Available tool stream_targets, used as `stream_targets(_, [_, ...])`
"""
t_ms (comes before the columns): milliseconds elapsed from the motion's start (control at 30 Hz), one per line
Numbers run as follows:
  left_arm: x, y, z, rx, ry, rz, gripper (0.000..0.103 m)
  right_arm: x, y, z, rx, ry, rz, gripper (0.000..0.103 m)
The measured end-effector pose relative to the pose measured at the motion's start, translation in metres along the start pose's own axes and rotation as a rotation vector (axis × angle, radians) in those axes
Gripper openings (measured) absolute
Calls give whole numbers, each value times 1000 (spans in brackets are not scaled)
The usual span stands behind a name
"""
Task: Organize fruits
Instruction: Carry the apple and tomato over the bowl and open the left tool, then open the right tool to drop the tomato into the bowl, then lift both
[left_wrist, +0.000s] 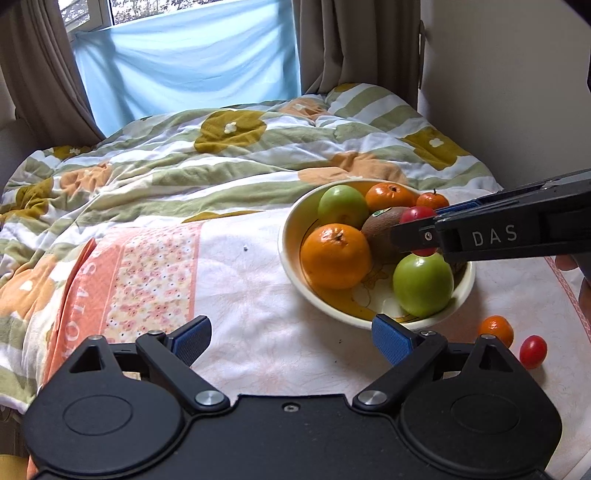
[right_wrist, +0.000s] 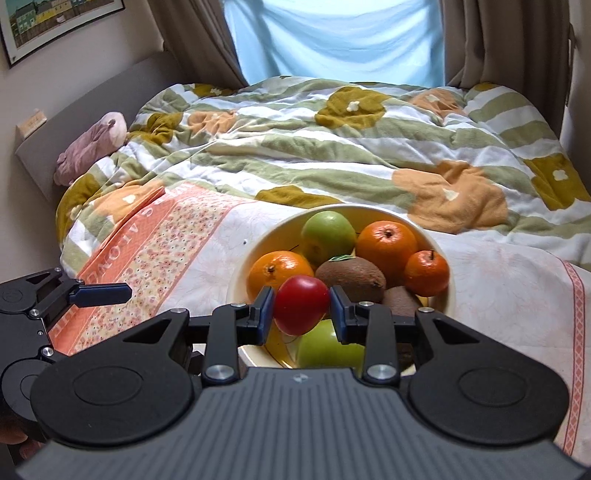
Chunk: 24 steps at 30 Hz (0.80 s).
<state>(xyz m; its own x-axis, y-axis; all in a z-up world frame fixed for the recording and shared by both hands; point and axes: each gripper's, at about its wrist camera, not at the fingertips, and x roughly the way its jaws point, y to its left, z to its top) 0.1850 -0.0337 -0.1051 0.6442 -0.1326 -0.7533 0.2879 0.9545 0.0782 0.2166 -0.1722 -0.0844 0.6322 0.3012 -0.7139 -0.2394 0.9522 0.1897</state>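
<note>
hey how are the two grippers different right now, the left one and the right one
The left gripper stands wide open with nothing between its pads, while the right gripper is shut on a red tomato. The left one hangs over the bare cloth beside the bowl; the right one reaches over the bowl, above the fruit. The left one's base plate is smooth, the right one's ribbed. Both have black bodies with blue pads.

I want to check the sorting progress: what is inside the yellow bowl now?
The bowl holds two green apples, three oranges and two kiwis. The right gripper with its red tomato covers part of the near side.
</note>
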Motion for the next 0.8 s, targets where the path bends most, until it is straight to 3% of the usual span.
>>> stream_targets(367, [4,23,-20,-50,21,36,96,32,22,-13,-110,44,5,50])
stream_targets(433, [5,24,-20,-60,24,39,96,33,23,-12,-119,46,12,59])
stream_targets(500, [3,25,-20,-67,21,44,96,31,22,-12,-113,40,21,76])
stream_targets(533, [2,25,-19,-68,20,47,96,30,20,-12,-105,33,23,95])
stream_targets(567, [0,26,-19,-70,17,50,96,28,19,-11,-95,30,31,103])
stream_targets(800, [-18,24,-13,-81,-13,75,96,4,10,-3,-66,-13,36,103])
